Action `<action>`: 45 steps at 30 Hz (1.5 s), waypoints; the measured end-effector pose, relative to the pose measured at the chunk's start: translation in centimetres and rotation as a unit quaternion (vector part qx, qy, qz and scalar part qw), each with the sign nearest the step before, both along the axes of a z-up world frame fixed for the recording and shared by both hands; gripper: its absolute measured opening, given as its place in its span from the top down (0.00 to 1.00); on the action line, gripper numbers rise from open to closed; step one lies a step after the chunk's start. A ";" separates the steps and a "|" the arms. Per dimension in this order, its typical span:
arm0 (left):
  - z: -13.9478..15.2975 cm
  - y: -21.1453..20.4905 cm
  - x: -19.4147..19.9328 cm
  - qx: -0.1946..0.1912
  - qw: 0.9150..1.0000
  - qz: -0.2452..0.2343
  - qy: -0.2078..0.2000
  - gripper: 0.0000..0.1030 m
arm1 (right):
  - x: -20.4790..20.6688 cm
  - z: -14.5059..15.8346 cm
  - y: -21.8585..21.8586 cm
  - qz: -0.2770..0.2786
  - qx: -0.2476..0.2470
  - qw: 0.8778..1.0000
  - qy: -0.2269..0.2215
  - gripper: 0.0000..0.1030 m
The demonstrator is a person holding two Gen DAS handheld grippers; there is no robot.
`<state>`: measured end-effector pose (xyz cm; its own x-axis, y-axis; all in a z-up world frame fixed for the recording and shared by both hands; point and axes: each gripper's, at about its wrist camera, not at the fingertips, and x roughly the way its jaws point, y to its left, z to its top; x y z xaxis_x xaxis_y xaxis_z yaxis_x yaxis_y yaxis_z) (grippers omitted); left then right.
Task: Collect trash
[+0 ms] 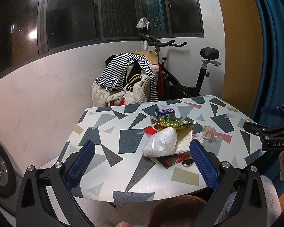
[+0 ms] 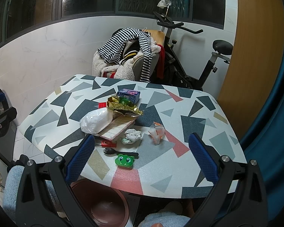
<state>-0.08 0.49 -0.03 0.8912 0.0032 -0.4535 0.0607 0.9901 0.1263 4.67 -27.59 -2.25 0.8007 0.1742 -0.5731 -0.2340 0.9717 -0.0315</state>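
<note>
Trash lies on the patterned table (image 1: 108,132) (image 2: 198,124): a white plastic bag (image 1: 161,143) (image 2: 95,121), a gold wrapper (image 1: 172,123) (image 2: 123,107), a crumpled tissue (image 2: 131,136), a clear wrapper (image 2: 156,132) (image 1: 209,132), a black spork (image 2: 119,151) (image 1: 187,163) and a blue carton (image 1: 164,113) (image 2: 128,94). A brown bin (image 2: 100,204) (image 1: 176,213) stands under the table's near edge. My left gripper (image 1: 142,166) is open and empty above the near edge. My right gripper (image 2: 142,162) is open and empty, also near that edge.
A green frog toy (image 2: 124,160), a red packet (image 2: 106,143) and a booklet (image 2: 119,128) lie among the trash. A chair heaped with clothes (image 1: 126,79) and an exercise bike (image 1: 189,71) stand behind the table. A blue curtain (image 1: 270,47) hangs at right.
</note>
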 end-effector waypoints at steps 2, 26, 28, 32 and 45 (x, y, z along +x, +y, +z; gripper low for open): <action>0.0 0.0 0.1 0.000 1.000 0.000 0.000 0.05 | 0.0 0.0 0.0 0.000 0.000 1.000 0.000 0.05; 0.1 0.1 0.2 -0.002 1.000 -0.001 0.001 0.05 | 0.1 0.1 0.0 -0.001 -0.001 1.000 0.000 0.05; 0.1 -0.1 0.2 -0.001 1.000 0.000 0.002 0.05 | 0.0 0.1 0.1 0.000 -0.002 1.000 0.000 0.05; 0.1 -0.3 0.2 -0.002 1.000 0.000 0.004 0.05 | 0.0 0.0 0.0 -0.001 -0.002 1.000 0.002 0.05; -1.1 0.7 0.7 -0.042 0.999 -0.015 0.032 0.05 | 0.1 -1.1 -0.3 -0.004 -0.003 1.000 0.006 0.05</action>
